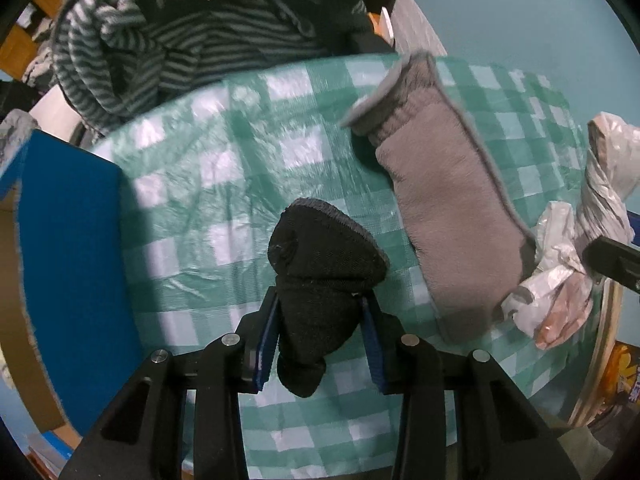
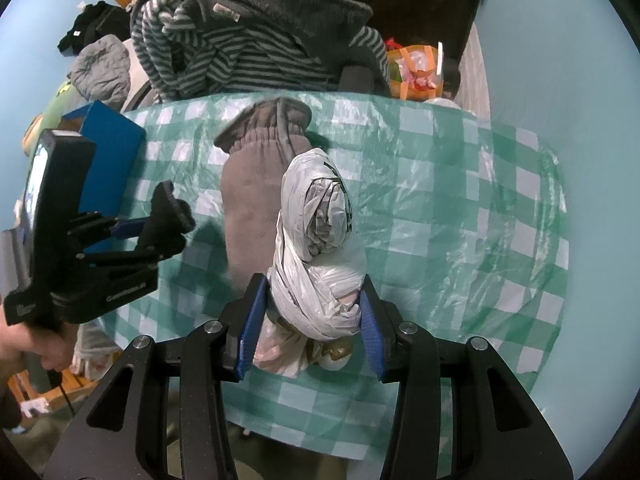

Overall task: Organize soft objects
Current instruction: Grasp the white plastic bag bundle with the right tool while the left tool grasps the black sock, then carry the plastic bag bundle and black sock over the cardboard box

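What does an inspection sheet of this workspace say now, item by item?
Surface: round table under a green checked cloth.
Job's things: black sock, grey mitten, twisted plastic bag, blue box.
Clutter: nothing seen on the cloth.
Grippers: left claw shut on the black sock; right claw shut on the plastic bag.
Cables: nothing seen.
Surroundings: striped clothing heaped behind the table.

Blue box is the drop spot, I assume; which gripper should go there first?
Left, probably. The left gripper grips the black sock right beside the blue box; the right gripper holds the plastic bag farther away.
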Demonstrator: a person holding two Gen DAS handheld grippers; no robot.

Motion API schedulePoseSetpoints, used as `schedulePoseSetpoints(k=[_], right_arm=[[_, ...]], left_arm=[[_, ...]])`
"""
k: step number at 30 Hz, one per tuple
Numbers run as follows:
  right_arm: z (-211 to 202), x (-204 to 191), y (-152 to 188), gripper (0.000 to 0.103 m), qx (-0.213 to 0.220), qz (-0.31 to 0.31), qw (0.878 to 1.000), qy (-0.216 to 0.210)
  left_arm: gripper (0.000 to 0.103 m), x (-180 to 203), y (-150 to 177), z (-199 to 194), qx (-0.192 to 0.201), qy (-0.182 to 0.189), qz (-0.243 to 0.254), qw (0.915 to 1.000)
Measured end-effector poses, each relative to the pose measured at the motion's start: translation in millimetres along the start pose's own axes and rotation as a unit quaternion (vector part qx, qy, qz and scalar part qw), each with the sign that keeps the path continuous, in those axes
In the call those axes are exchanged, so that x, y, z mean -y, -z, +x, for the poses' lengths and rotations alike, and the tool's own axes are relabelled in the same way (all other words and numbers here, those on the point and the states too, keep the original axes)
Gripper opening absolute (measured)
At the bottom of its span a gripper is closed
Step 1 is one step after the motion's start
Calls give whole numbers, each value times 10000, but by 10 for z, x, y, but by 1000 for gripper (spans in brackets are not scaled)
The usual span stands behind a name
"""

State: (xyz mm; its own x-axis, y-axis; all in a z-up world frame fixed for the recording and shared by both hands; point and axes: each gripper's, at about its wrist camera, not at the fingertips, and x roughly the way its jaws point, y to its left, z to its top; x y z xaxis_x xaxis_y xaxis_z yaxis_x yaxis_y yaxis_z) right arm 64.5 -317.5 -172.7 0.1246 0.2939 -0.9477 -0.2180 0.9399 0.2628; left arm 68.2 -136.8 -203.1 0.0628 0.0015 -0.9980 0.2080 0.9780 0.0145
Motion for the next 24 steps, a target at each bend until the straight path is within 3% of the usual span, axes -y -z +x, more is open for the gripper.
schedulePoseSetpoints(k=[24], right_arm=[[-627,-421,-140,44,495,-167,9986,-52]], left_arm=[[39,-242,115,-938,665,52,-104,9977]])
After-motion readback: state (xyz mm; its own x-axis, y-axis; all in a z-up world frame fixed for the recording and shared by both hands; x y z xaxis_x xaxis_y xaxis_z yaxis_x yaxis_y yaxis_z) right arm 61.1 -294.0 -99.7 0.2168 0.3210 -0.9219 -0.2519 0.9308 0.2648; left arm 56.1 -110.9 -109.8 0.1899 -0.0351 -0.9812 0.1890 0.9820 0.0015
